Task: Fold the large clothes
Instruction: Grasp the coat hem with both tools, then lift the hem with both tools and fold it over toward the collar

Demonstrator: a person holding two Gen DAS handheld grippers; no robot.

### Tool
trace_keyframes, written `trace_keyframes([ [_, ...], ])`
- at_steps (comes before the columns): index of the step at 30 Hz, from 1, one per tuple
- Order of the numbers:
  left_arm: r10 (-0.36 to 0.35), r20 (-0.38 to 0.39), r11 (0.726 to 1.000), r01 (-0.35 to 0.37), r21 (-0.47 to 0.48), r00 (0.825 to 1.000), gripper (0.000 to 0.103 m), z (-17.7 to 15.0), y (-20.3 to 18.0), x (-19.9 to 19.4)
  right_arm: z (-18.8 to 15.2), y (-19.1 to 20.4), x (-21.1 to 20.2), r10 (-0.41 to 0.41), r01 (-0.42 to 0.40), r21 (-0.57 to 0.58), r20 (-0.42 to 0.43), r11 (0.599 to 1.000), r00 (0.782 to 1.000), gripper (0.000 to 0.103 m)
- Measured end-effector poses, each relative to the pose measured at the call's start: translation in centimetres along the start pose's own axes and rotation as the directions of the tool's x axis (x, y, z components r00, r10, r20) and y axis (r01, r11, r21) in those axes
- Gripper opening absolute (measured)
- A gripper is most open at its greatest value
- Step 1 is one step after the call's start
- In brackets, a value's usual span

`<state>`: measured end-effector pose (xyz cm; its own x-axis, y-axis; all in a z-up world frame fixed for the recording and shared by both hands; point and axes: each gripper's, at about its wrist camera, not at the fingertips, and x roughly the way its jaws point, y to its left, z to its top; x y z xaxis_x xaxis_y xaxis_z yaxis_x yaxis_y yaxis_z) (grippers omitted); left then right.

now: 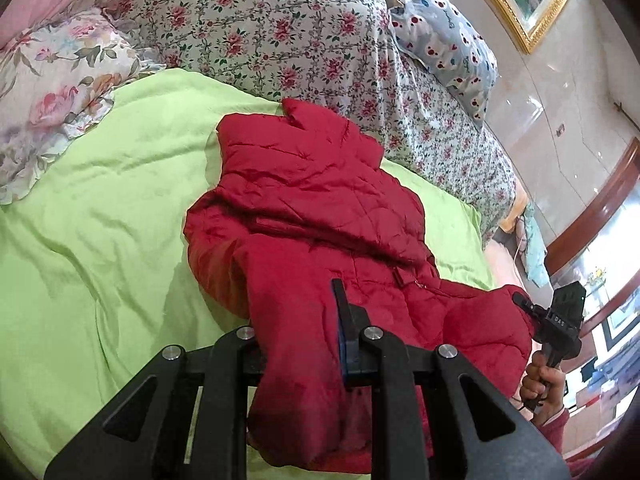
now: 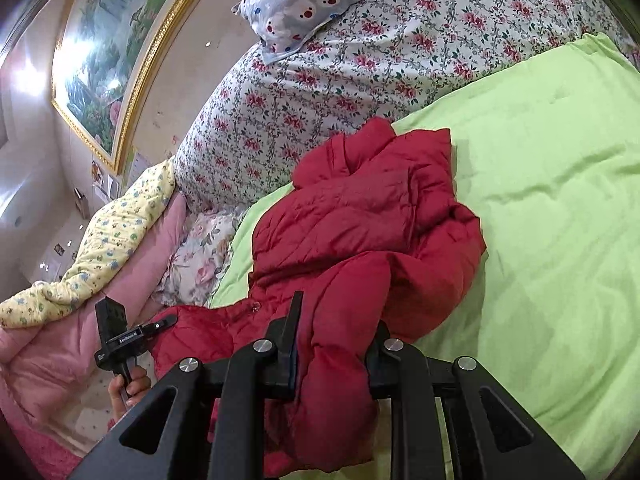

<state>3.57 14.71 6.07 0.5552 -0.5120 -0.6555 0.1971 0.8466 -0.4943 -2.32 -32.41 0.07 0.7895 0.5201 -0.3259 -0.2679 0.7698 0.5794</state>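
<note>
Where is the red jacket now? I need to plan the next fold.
The red jacket lies mid-frame in both wrist views on the green sheet, its far end beside the floral quilt, its near edge pinched in both claws.

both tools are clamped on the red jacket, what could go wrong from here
1. The puffy red jacket is bunched between the left tool and the right tool; slick padding may slip out of either grip.
2. Most of the jacket lies crumpled on the green blanket, so the fold may come out lopsided.
3. The far end of the jacket lies close to the floral quilt and could drag against it.
</note>
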Motion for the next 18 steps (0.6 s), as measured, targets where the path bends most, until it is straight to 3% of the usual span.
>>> trace_keyframes([
  [18, -0.011, 0.064, 0.998, 0.016, -0.065, 0.998, 0.017, 5.0, -0.2, 2.0, 4.3, -0.4, 1.7, -0.025, 0.025, -0.002, 0.084, 1.000, 0.996, 0.020],
])
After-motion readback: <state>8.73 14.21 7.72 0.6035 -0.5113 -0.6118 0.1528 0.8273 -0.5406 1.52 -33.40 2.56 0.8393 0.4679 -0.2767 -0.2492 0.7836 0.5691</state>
